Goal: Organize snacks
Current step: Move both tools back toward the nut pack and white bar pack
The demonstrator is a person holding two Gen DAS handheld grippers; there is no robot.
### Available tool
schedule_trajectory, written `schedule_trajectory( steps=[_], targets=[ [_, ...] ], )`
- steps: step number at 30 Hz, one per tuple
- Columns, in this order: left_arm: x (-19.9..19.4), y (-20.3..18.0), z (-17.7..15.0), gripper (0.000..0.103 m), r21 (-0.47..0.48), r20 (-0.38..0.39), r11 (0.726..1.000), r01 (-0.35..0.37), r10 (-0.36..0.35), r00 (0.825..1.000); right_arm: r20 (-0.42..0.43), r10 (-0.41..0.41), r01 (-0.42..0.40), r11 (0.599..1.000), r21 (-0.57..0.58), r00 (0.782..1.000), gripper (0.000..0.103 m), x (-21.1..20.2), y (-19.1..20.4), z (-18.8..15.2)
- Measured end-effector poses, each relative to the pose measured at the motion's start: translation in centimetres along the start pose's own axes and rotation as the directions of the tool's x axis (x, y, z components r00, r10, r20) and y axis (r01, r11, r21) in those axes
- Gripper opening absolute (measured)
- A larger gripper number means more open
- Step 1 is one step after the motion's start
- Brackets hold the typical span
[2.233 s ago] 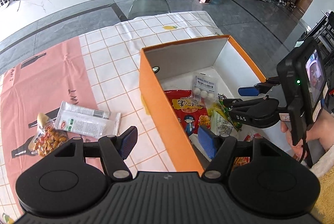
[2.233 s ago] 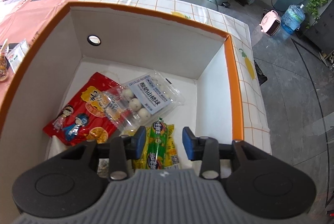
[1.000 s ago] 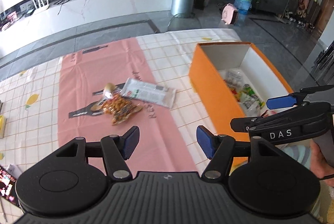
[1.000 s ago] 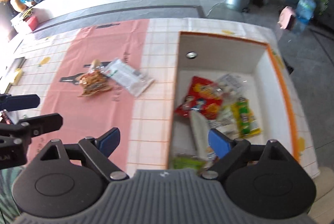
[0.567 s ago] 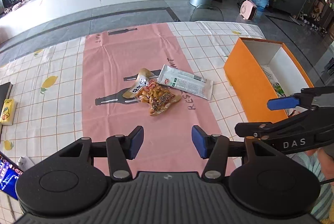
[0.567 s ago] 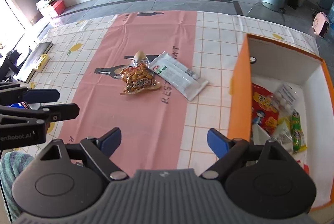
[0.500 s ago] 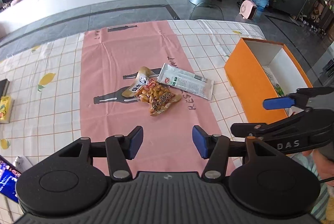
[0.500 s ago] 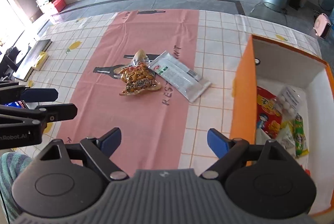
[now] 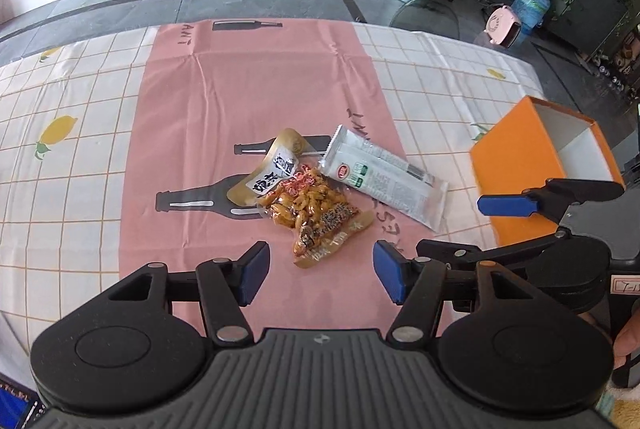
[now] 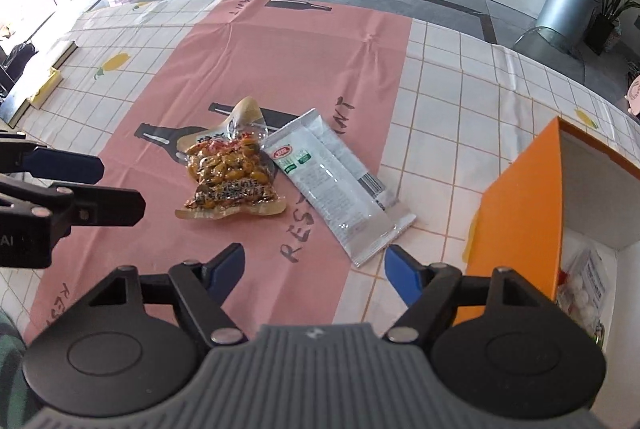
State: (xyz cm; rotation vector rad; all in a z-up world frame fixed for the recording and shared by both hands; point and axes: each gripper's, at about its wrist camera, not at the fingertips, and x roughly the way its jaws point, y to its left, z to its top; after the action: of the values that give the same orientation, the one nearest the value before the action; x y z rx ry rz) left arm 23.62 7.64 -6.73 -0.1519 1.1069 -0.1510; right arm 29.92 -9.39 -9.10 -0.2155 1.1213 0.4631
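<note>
On the pink table runner point(image 9: 256, 101), a clear nut packet point(image 9: 312, 209) lies touching a white wrapped snack point(image 9: 384, 177), its tan end over the printed bottle; the orange box point(image 10: 516, 213) stands well apart to the right, with more snacks inside. Left gripper point(image 9: 320, 271) hangs above the nut packet, jaws spread and empty, having just opened further; right gripper point(image 10: 314, 269) sits over the white snack's near end, jaws apart and empty, having just narrowed.
</note>
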Motion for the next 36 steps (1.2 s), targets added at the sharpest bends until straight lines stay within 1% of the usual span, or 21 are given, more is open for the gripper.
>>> schedule_trajectory(
  steps=[5,10,14,16,18,21,24,28,30,33,34,35,36],
  targets=[
    [2.4,0.3,0.7,0.07,-0.021,-0.019,1.0,0.008,-0.009,1.0,-0.032,-0.018,0.017,0.999,-0.041,0.999,0.075,2.4,-0.5,1.2],
    [4.6,0.6,1.3,0.07,-0.059,-0.031,0.998,0.016,-0.018,0.999,-0.054,-0.043,0.038,0.995,-0.091,0.998,0.084,4.4,-0.7,2.1],
    [6.1,1.2,1.6,0.07,-0.095,-0.044,0.995,0.025,-0.03,0.999,-0.078,-0.056,0.046,0.991,-0.127,0.995,0.085,5.9,-0.8,3.0],
    [6.6,1.5,1.7,0.071,-0.129,-0.038,0.991,0.03,-0.035,0.999,-0.086,-0.062,0.05,0.988,-0.145,0.994,0.089,6.5,-0.9,3.4],
    [6.9,1.5,1.8,0.074,-0.148,-0.018,0.989,0.027,-0.03,0.999,-0.097,-0.066,0.05,0.985,-0.167,0.993,0.089,7.1,-0.9,3.8],
    [7.2,1.7,2.0,0.074,-0.171,0.006,0.985,0.033,-0.033,0.999,-0.11,-0.074,0.053,0.982,-0.183,0.991,0.089,7.8,-1.0,4.1],
    [7.5,1.6,2.0,0.074,-0.171,0.013,0.985,0.011,-0.009,1.0,-0.121,-0.06,0.039,0.984,-0.174,0.991,0.091,8.3,-1.3,4.2],
    [7.7,0.6,1.8,0.072,-0.113,0.015,0.992,-0.055,0.058,0.998,-0.122,-0.025,0.007,0.99,-0.142,0.992,0.091,8.6,-1.5,4.2],
    [7.5,0.2,1.7,0.07,-0.103,0.012,0.99,-0.092,0.094,0.996,-0.122,-0.011,-0.005,0.992,-0.123,0.992,0.091,8.7,-1.6,4.1],
    [7.3,0.2,1.6,0.06,-0.089,-0.003,0.991,-0.096,0.096,0.995,-0.12,0.001,-0.012,0.996,-0.087,0.993,0.089,8.6,-1.6,3.7],
    [7.2,0.2,1.6,0.055,-0.075,-0.005,0.992,-0.098,0.098,0.995,-0.113,-0.003,-0.006,0.997,-0.083,0.994,0.085,8.4,-1.4,3.4],
    [7.1,0.2,1.4,0.048,-0.058,-0.016,0.994,-0.098,0.097,0.995,-0.105,-0.002,-0.006,0.997,-0.082,0.995,0.083,8.1,-1.1,3.1],
    [7.0,0.3,1.3,0.045,-0.046,-0.03,0.994,-0.1,0.098,0.995,-0.099,-0.003,-0.005,0.997,-0.08,0.995,0.076,7.9,-0.9,2.9]
  ],
)
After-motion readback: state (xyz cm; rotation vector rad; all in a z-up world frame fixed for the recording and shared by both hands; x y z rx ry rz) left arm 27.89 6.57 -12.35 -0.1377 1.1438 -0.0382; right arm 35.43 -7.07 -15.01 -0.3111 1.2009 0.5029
